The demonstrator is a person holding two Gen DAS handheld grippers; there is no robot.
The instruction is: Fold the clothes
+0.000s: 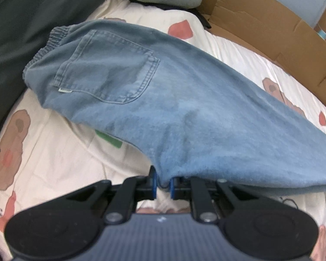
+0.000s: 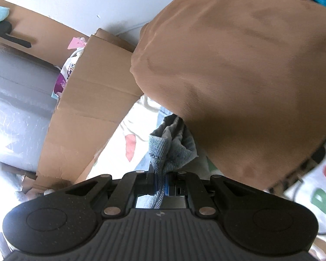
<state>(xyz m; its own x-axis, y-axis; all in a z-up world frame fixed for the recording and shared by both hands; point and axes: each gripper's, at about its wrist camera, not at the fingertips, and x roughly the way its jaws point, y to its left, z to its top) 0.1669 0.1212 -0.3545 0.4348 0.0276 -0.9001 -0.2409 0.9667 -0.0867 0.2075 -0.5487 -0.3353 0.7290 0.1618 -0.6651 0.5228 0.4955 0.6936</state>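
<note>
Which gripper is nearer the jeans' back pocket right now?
Left. The left gripper pinches the jeans just below the back pocket. The right gripper grips denim with no pocket in its view.

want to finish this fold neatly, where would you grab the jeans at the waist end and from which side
Judging from the left wrist view, take the jeans at the elastic waistband, the corner above the back pocket. It lies flat on the bear-print bedsheet as a thick ridge, so slide a finger under from its open outer edge.
</note>
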